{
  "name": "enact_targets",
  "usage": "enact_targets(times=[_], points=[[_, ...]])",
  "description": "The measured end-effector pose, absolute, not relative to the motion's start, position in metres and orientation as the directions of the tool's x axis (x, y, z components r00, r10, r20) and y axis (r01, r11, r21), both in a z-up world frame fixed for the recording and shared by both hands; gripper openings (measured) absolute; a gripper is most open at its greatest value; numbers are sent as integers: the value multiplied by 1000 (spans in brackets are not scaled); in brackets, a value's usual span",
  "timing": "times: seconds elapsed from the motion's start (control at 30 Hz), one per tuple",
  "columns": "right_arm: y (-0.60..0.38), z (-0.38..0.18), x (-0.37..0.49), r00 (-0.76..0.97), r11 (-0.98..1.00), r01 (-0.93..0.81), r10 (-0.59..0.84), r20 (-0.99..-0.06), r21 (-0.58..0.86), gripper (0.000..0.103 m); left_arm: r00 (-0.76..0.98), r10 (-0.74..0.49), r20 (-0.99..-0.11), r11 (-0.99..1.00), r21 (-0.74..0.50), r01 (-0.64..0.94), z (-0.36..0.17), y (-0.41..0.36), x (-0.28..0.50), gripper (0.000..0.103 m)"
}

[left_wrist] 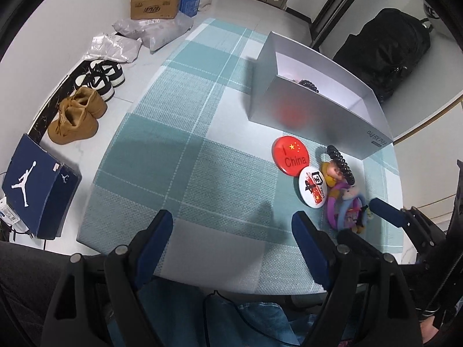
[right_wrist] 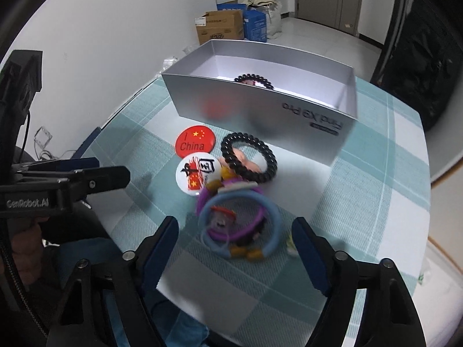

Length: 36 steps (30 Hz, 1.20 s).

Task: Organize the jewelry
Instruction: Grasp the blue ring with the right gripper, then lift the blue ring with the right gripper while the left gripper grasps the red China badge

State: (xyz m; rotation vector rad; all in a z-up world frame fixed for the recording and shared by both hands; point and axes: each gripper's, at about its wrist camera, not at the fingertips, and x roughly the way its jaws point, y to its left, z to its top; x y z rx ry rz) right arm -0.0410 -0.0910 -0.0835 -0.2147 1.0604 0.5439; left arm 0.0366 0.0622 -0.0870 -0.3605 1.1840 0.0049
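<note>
On the teal checked tablecloth [left_wrist: 179,133], in front of an open silver box [right_wrist: 260,110], lies a small heap. It holds a red "I China" badge [right_wrist: 194,141], a white badge [right_wrist: 198,177], a black spiral bracelet [right_wrist: 227,153], a purple ring [right_wrist: 202,199] and a light-blue ring [right_wrist: 275,225]. A black bead bracelet [right_wrist: 253,80] rests inside the box. My right gripper [right_wrist: 235,227] is open, with the blue ring lying between its fingers, untouched. My left gripper [left_wrist: 231,221] is open over bare cloth, left of the heap.
Off the table's left edge, the floor holds brown boots [left_wrist: 75,115], sneakers [left_wrist: 104,78], a navy shoe box [left_wrist: 34,185], plastic parcels and cardboard cartons [left_wrist: 154,1]. A black backpack [left_wrist: 385,49] stands behind the silver box [left_wrist: 318,121].
</note>
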Motion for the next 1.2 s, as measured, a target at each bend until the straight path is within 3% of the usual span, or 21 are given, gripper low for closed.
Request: enact_targets(times=[0.13, 0.3, 0.77, 1.03, 1.2], points=[[-81, -87, -42, 401, 848, -529, 261, -878, 11, 62, 377, -188, -907, 941, -276, -196, -88, 65, 38, 81], [-76, -87, -46, 418, 828, -560, 244, -875, -36, 62, 370, -193, -909, 936, -284, -210, -89, 71, 40, 81], [-112, -45, -36, 448, 854, -485, 427, -785, 188, 62, 372, -167, -913, 951, -248, -182, -90, 66, 49, 81], [-142, -30, -32, 485, 878, -400, 446, -752, 263, 62, 363, -160, -918, 967, -220, -131, -91, 57, 69, 81], [-153, -29, -31, 490, 882, -376, 449, -747, 283, 62, 337, -223, -915, 954, -277, -119, -91, 53, 83, 80]])
